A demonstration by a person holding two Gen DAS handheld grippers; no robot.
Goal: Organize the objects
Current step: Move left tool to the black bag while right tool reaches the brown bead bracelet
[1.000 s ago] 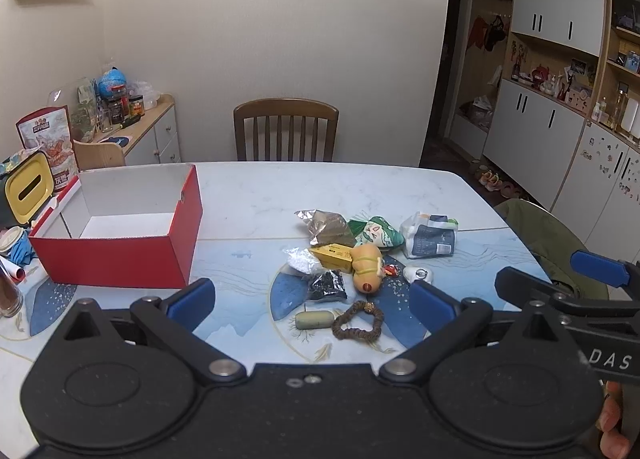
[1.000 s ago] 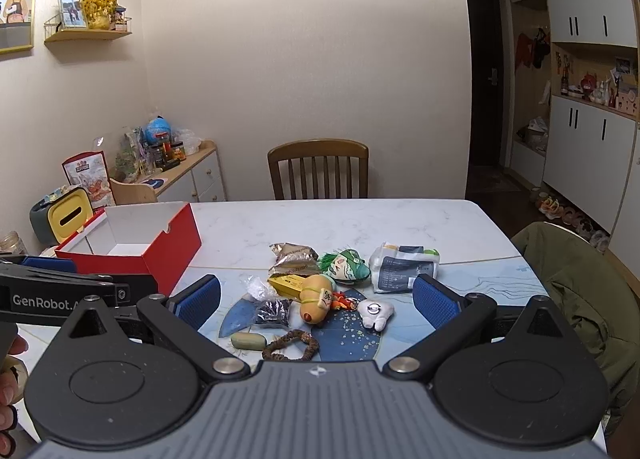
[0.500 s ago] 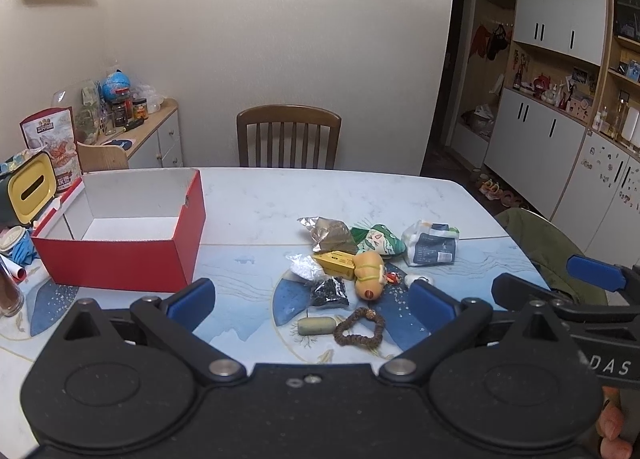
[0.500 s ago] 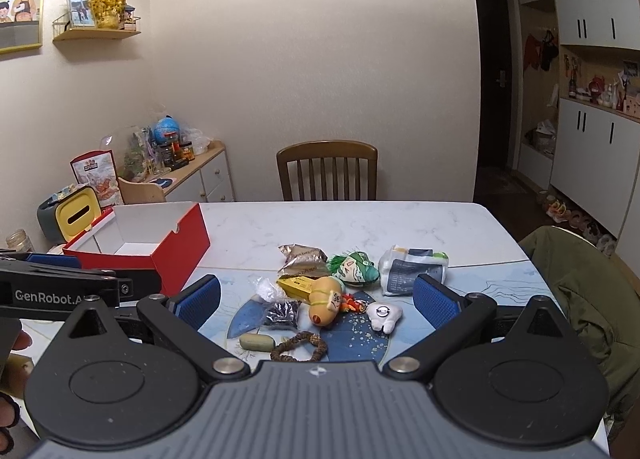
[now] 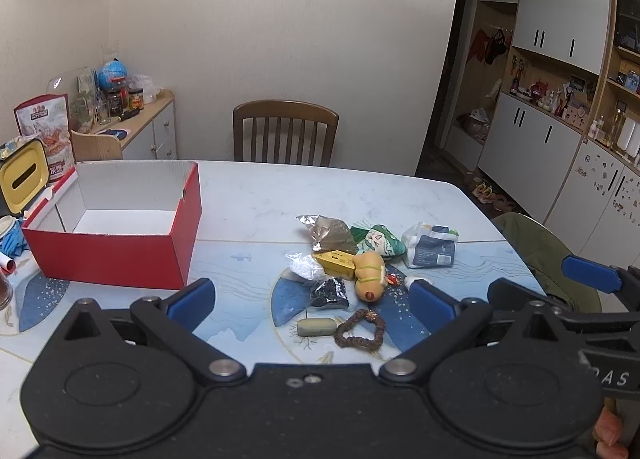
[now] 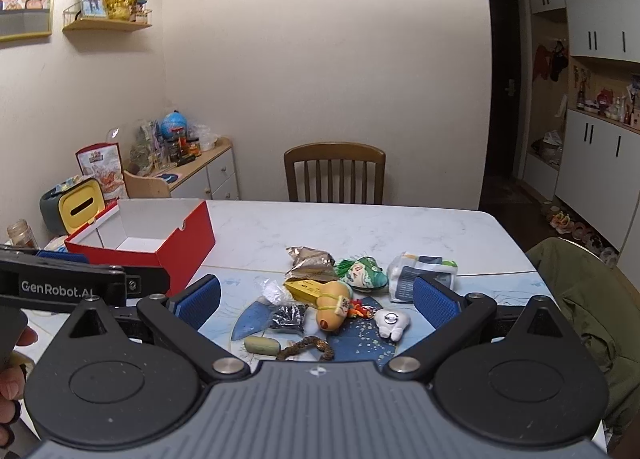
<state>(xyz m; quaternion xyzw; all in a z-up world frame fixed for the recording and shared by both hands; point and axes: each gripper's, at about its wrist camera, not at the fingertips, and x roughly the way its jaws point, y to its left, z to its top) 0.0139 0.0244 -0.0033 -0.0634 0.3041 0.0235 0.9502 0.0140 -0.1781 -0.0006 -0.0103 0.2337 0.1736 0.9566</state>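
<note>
A pile of small objects lies mid-table: an orange gourd toy point(image 5: 370, 275) point(image 6: 333, 305), a yellow box point(image 5: 335, 262), a bead bracelet point(image 5: 360, 330) point(image 6: 306, 348), a green bar point(image 5: 316, 326) point(image 6: 262, 345), a black packet point(image 5: 329, 291), a foil bag point(image 5: 330, 234), a green pouch point(image 5: 378, 241), a white-blue packet point(image 5: 430, 246) and a white tooth-shaped toy point(image 6: 390, 322). An empty red box point(image 5: 116, 225) point(image 6: 152, 245) stands at the left. My left gripper point(image 5: 310, 305) and right gripper point(image 6: 316, 303) both hang open above the table's near edge, nothing between their fingers.
A wooden chair point(image 5: 285, 131) stands at the table's far side. A yellow-lidded tissue box point(image 5: 22, 176) and snack bag point(image 5: 44, 131) sit left of the red box. A chair draped with a green jacket point(image 6: 588, 299) is at the right. A side cabinet point(image 5: 148, 127) holds jars.
Both grippers have risen and tilted a little, so the table and objects sit lower in both views. Nothing on the table has moved; both grippers stay open.
</note>
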